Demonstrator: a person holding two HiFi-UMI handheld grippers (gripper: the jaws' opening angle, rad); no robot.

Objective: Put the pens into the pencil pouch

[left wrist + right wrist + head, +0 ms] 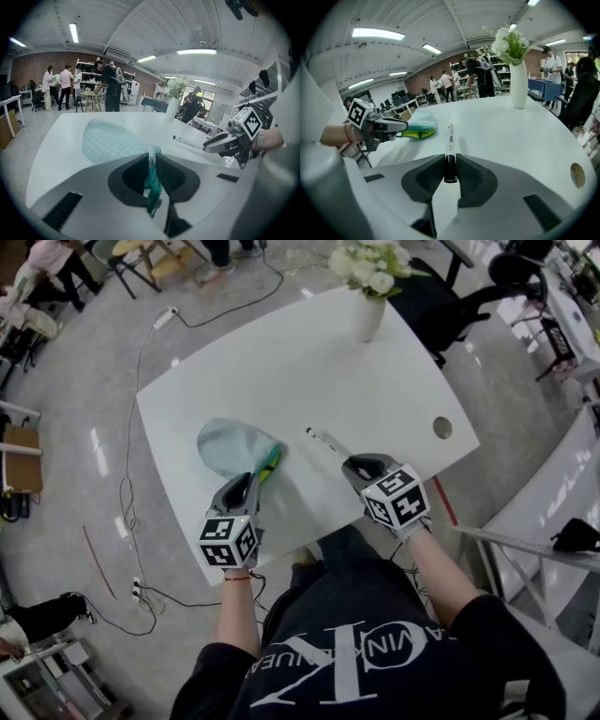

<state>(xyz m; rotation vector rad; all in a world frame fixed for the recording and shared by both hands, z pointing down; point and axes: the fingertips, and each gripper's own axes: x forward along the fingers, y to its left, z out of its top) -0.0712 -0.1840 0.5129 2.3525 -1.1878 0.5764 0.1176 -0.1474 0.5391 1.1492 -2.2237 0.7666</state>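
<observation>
So, closest in, the right gripper (450, 171) had its jaws clenched on the dark cap end of a pen (450, 140), with the clear barrel sticking straight out ahead over the tabletop (281, 362). On the other side, the left gripper (152, 180) had its jaws pinched on the teal rim of the pencil pouch (110, 140), holding that edge up so the mouth gaped a bit with the yellow-green lining showing. I'd call this the carry step: pen picked up, not in yet. The pen tip pointed past the pouch rather than at it, and the pouch mouth sat off to the pen's left, near but clearly apart. The next move, I reckon, needs the right hand to swing the pen round, line the tip up with the gap and slide it in before letting go. The rest of the pouch lay flat beyond the rim, and I couldn't tell if any pens were already inside. Way at the far end stood a vase (367, 315) of flowers, well out of the way.
</observation>
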